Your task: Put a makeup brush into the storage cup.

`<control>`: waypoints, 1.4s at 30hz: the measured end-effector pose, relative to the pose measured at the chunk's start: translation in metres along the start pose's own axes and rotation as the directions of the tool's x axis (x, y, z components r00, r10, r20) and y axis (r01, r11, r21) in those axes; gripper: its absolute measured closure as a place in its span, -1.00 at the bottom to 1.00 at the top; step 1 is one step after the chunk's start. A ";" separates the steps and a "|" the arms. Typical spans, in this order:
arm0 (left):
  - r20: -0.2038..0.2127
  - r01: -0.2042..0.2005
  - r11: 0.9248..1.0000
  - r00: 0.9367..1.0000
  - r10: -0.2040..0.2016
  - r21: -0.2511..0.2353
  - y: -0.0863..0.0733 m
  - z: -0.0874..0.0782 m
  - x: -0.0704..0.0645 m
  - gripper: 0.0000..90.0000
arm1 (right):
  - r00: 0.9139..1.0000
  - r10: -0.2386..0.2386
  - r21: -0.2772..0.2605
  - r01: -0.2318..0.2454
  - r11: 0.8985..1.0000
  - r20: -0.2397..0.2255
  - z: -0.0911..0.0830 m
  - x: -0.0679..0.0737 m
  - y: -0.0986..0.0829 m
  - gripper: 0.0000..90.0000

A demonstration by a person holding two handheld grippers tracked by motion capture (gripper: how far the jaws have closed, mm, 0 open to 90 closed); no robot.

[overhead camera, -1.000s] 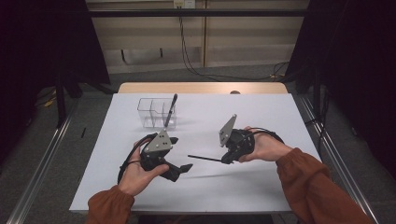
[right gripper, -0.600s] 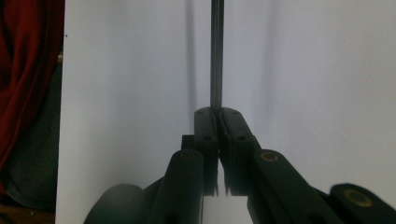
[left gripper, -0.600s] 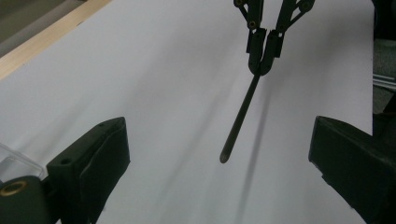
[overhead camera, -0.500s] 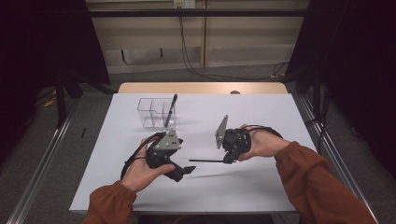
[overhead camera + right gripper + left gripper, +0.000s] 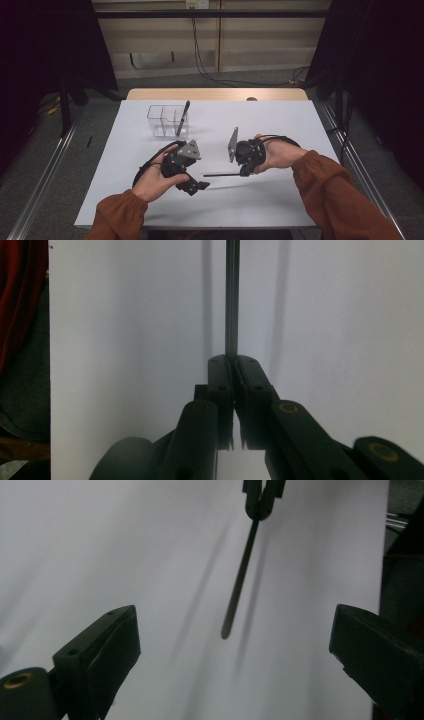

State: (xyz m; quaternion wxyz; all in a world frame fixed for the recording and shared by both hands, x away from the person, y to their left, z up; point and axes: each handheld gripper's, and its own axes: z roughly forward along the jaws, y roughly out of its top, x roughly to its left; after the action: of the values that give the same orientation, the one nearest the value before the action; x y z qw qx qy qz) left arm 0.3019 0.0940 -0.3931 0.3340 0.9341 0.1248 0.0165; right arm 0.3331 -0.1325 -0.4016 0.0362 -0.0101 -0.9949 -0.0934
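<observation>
Right tool [image 5: 243, 172] is clamped on one end of a pen [image 5: 222, 175], held level just above the counter [image 5: 280, 125], tip toward the left tool [image 5: 197, 186]. Left tool's jaws are wide apart; I'd say center them around the free end before closing.

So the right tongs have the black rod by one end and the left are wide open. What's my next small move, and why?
Probably ease the left tongs forward until their open jaws straddle the rod's free end, then close. The right tongs are shut on its far end, it points toward the left tongs, and its tip lies short of the gap between the jaws.
</observation>
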 end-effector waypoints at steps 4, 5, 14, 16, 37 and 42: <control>0.052 0.008 0.999 0.999 -0.011 0.049 0.004 0.003 0.004 -0.88 | 1.000 0.004 -0.008 -0.004 1.000 -0.003 0.001 -0.003 0.000 0.93; 0.067 0.016 0.997 0.998 -0.020 0.070 0.005 0.005 0.004 -0.89 | 1.000 0.001 -0.008 -0.001 1.000 -0.006 0.001 -0.003 0.000 0.93; 0.132 -0.042 0.977 0.991 0.015 0.210 0.010 0.016 0.006 -0.90 | 1.000 -0.014 -0.001 0.014 1.000 -0.009 0.003 -0.001 0.002 0.92; 0.118 -0.049 0.973 0.993 0.023 0.224 0.012 0.017 0.006 -0.90 | 1.000 -0.007 -0.001 0.007 1.000 -0.012 0.003 -0.001 0.002 0.93; 0.103 -0.056 0.974 0.994 0.033 0.219 0.014 0.030 0.014 0.25 | 1.000 -0.024 -0.025 0.024 0.999 -0.011 0.007 -0.001 0.008 0.93; 0.110 -0.044 0.977 0.994 0.021 0.208 0.015 0.035 0.012 0.49 | 1.000 -0.023 -0.026 0.023 0.999 -0.011 0.009 -0.001 0.007 0.92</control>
State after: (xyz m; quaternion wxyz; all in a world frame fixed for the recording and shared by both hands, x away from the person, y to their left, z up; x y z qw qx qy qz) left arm 0.3213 0.0641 -0.4111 0.2394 0.9656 0.0924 -0.0412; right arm 0.3335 -0.1243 -0.4089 0.0405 0.0016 -0.9935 -0.1067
